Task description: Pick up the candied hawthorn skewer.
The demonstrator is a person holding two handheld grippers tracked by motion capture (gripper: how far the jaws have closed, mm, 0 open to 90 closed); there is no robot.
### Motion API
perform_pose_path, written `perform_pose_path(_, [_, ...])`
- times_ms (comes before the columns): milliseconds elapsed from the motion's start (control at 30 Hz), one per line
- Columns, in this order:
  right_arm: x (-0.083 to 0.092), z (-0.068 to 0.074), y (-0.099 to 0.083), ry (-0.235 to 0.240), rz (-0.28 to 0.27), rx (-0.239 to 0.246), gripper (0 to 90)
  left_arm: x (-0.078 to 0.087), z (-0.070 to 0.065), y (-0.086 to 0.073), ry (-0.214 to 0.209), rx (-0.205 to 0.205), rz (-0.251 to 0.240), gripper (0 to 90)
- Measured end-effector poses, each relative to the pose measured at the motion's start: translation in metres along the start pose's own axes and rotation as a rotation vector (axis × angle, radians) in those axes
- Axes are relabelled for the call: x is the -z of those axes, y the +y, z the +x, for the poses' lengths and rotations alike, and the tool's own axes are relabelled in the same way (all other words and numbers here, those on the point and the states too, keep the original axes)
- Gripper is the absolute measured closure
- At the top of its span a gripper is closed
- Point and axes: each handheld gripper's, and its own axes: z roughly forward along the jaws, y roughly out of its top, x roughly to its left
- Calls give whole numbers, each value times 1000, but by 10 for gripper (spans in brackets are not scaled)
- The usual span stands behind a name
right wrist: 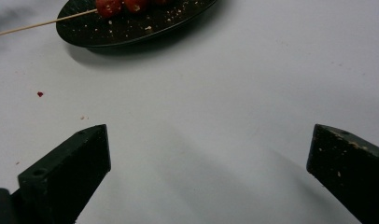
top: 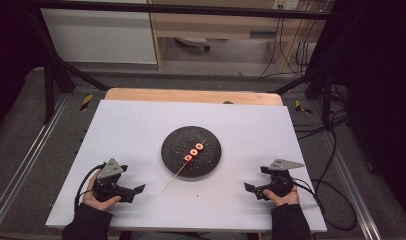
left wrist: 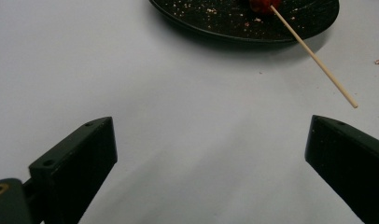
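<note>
**One skewer on a dark plate, both grippers spread wide**

A black plate (top: pixel 191 151) sits mid-table on the white sheet (top: pixel 141 130). On it lies one wooden skewer (top: pixel 183 167) threaded with three red pieces (top: pixel 195 152), its bare end jutting over the near rim. Crumbs speckle the plate. Nothing lies between it and the left gripper (top: pixel 136 190) or right gripper (top: pixel 248 188); both stand spread, empty, well apart.

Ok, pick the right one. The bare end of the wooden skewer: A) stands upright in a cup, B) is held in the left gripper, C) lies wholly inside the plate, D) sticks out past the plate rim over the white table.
D: the skewer runs past the rim of the black plate, its bare end over the white table.
</note>
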Motion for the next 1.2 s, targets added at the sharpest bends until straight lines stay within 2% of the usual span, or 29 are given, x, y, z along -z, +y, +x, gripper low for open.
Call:
perform_pose_path(567, [0, 1, 1, -12, 9, 5, 6, -8, -17, 27, -5, 13, 14, 54])
perform_pose_path(800, [-1, 1, 1, -15, 11, 7, 6, -20, -33, 44, -18, 4, 31, 110])
perform_pose_path(967, [-1, 1, 1, -17, 11, 9, 6, -32, -46, 53, -35, 12, 59, 239])
perform_pose_path(1000, [-1, 1, 1, -17, 11, 8, 6, -37, -51, 56, -40, 12, 79, 261])
perform_pose_path(1067, [-1, 1, 1, -17, 12, 8, 6, -39, -53, 57, -40, 9, 89, 307])
perform_pose_path(1200, [-1, 1, 1, -15, 15, 8, 6, -50, -62, 60, -46, 0, 140, 408])
